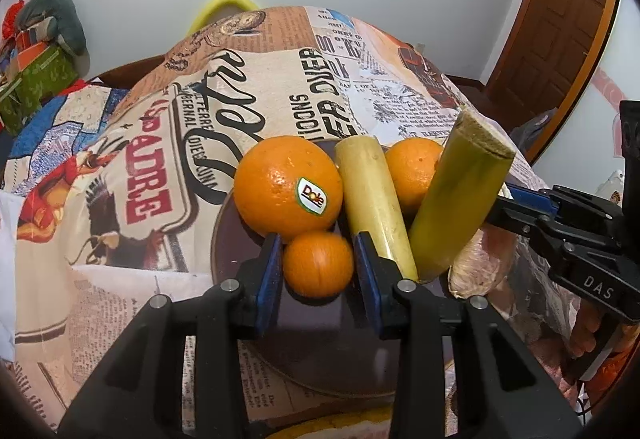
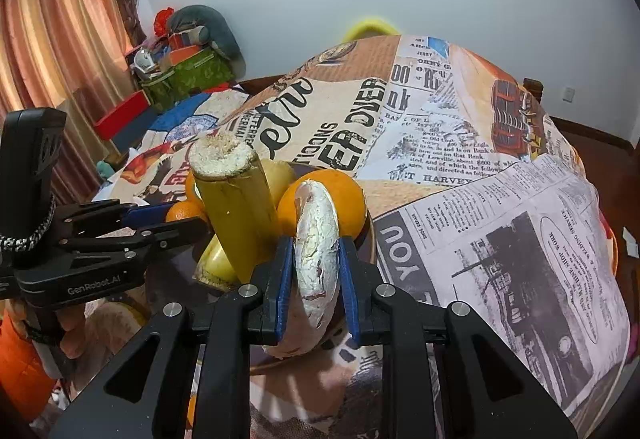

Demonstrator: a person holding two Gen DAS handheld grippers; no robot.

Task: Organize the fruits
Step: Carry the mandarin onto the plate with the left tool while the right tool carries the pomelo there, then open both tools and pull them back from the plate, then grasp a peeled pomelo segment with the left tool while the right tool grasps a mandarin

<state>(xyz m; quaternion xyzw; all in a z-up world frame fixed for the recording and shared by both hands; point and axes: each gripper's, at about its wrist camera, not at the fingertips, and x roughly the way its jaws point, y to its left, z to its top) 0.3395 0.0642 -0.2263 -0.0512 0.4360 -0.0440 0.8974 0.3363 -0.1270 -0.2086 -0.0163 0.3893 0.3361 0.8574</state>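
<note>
A dark round plate [image 1: 236,251] holds a large orange with a Dole sticker [image 1: 286,185], a second orange [image 1: 412,171], and two sugarcane pieces, one pale [image 1: 372,199] and one green [image 1: 456,195]. My left gripper [image 1: 318,265] is shut on a small orange [image 1: 318,265] over the plate. My right gripper [image 2: 316,267] is shut on a pomelo wedge [image 2: 318,255] at the plate's right side, next to the green cane [image 2: 236,199]. The right gripper also shows in the left wrist view [image 1: 520,207], and the left gripper in the right wrist view [image 2: 160,219].
The table [image 1: 160,143] has a newspaper-print cloth. A yellow chair back [image 1: 228,5] stands behind it. Boxes and a cushion [image 2: 188,51] sit far left by a curtain [image 2: 48,39]. A wooden door [image 1: 560,19] is at the right.
</note>
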